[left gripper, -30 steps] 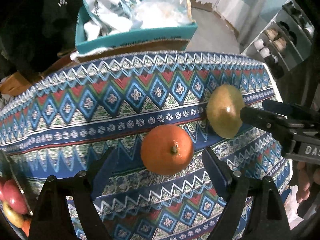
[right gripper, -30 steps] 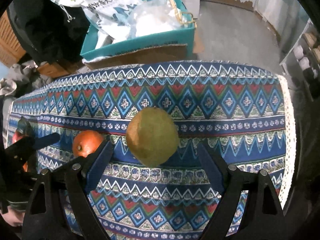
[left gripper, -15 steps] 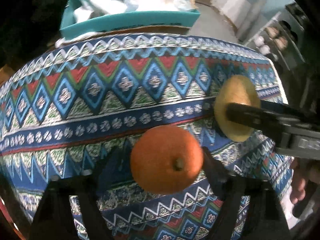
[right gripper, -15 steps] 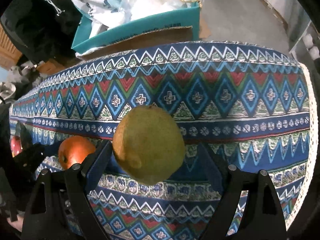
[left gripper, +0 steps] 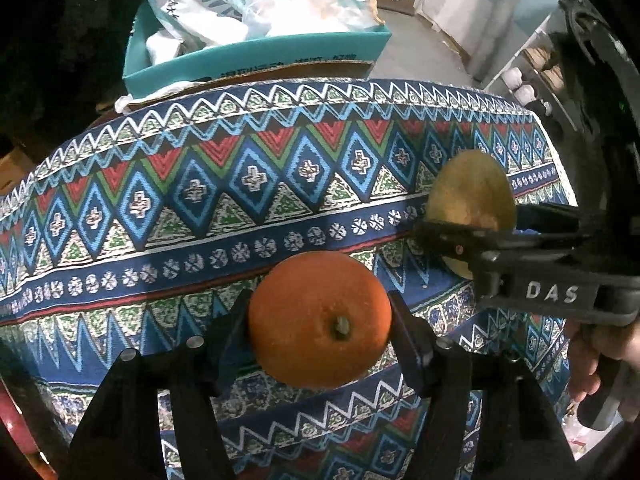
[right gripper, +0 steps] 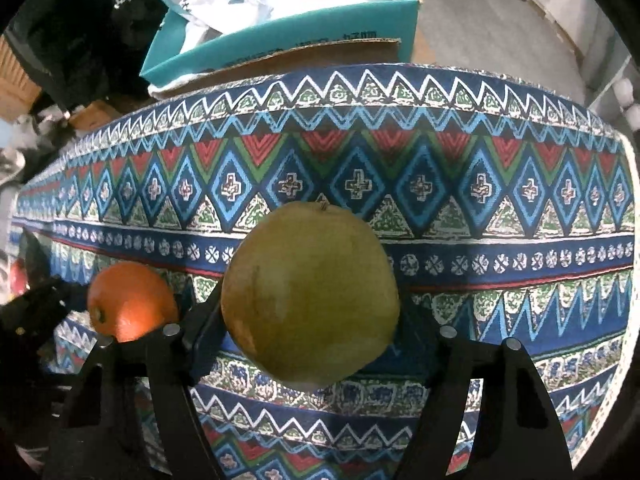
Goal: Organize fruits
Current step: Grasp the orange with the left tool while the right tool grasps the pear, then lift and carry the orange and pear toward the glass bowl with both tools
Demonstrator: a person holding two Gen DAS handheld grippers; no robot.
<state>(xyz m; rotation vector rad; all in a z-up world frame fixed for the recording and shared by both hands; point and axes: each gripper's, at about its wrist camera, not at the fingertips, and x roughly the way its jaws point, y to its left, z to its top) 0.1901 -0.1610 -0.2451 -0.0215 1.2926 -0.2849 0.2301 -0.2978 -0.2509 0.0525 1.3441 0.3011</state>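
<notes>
My left gripper point(left gripper: 319, 324) is shut on an orange point(left gripper: 320, 318), its stem end facing the camera, over the patterned tablecloth point(left gripper: 200, 184). My right gripper point(right gripper: 310, 320) is shut on a yellow-green pear point(right gripper: 310, 296). In the left wrist view the pear point(left gripper: 472, 188) and the right gripper point(left gripper: 468, 232) sit to the right of the orange. In the right wrist view the orange point(right gripper: 132, 300) shows at the left.
A teal cardboard box point(left gripper: 256, 54) with plastic bags stands behind the table's far edge; it also shows in the right wrist view point(right gripper: 280, 36). A red rim point(left gripper: 16, 428) shows at the lower left. Shelves point(left gripper: 532, 76) stand far right.
Both grippers moved forward around their fruits and closed: the left one on the orange, the right one on the pear.
</notes>
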